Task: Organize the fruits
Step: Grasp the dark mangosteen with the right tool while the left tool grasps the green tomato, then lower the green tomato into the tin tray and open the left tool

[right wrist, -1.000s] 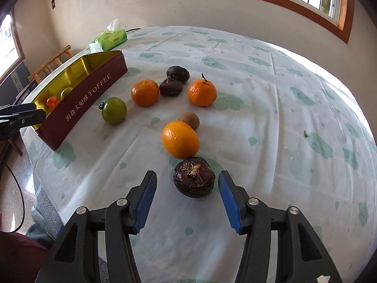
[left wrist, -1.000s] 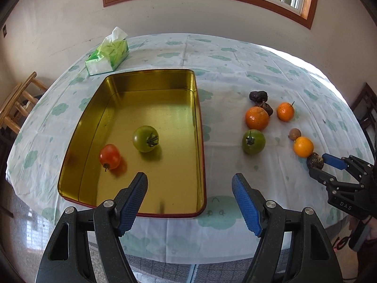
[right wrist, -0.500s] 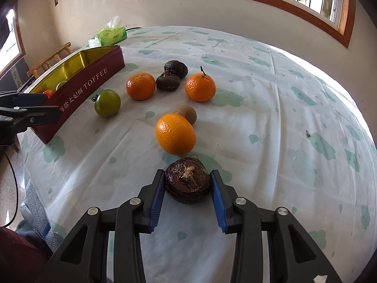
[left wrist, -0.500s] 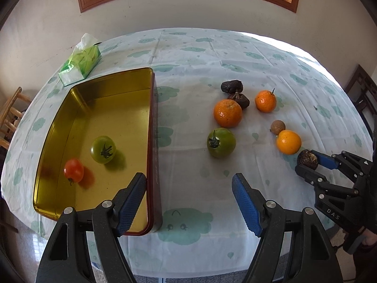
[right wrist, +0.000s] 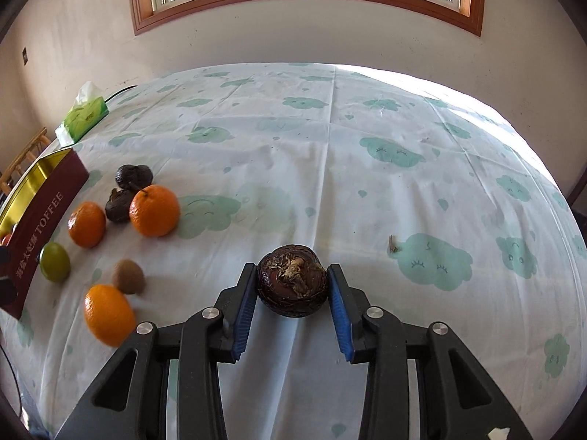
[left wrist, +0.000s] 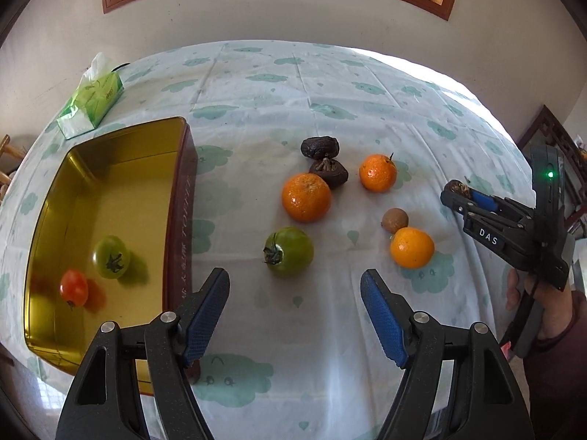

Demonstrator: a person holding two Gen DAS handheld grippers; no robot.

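My right gripper [right wrist: 291, 295] is shut on a dark wrinkled fruit [right wrist: 291, 280] and holds it above the tablecloth; it also shows in the left wrist view [left wrist: 463, 194]. My left gripper [left wrist: 295, 317] is open and empty, just in front of a green tomato [left wrist: 289, 251]. Three oranges [left wrist: 306, 197] [left wrist: 378, 173] [left wrist: 411, 247], a small brown fruit [left wrist: 394, 219] and two more dark wrinkled fruits [left wrist: 320, 147] [left wrist: 330, 172] lie on the cloth. The gold tin [left wrist: 121, 168] at the left holds a green tomato [left wrist: 110, 256] and a red tomato [left wrist: 74, 288].
A green tissue pack [left wrist: 93, 99] lies at the far left of the round table [left wrist: 330, 84]. A wooden chair [right wrist: 22, 157] stands past the table's left edge. A wall with a window rises behind.
My right gripper has closed on the dark fruit, lifted it and swung right. My left gripper has moved right from over the tin to in front of the green tomato.
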